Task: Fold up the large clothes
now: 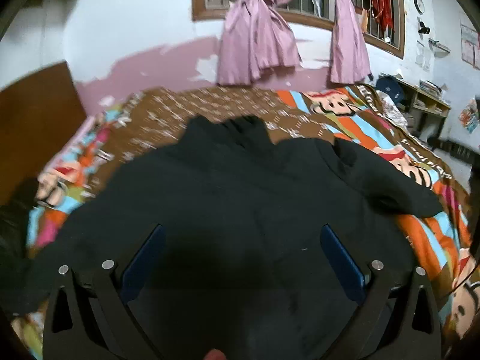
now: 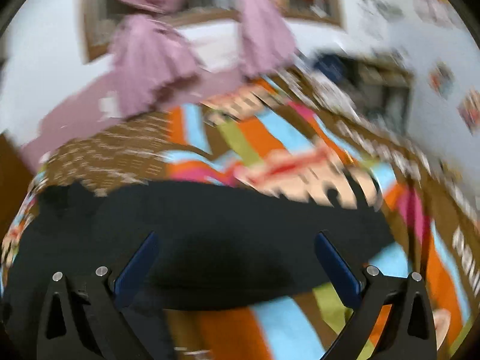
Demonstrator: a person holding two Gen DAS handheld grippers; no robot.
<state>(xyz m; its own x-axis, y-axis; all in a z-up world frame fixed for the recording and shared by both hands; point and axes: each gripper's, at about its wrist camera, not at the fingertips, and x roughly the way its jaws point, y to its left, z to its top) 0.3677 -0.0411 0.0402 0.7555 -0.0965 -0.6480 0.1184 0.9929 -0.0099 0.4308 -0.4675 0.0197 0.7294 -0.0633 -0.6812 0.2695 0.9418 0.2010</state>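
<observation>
Black garment (image 1: 228, 186) lies spread on bed (image 1: 390, 138), sleeve at 2 o'clock, unfolded; both hand-held grippers, left (image 1: 242, 234) and right (image 2: 236, 240), wide, empty

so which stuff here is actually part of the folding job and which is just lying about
Job: black garment, left gripper, right gripper, both open above it.
Lying about: cartoon bedspread, pink curtains, wall clock, cluttered shelf.

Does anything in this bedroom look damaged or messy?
Yes. The pink paint on the wall behind the bed is peeling in white patches. The large black garment lies rumpled on the colourful cartoon bedspread, one sleeve flung sideways.
</observation>
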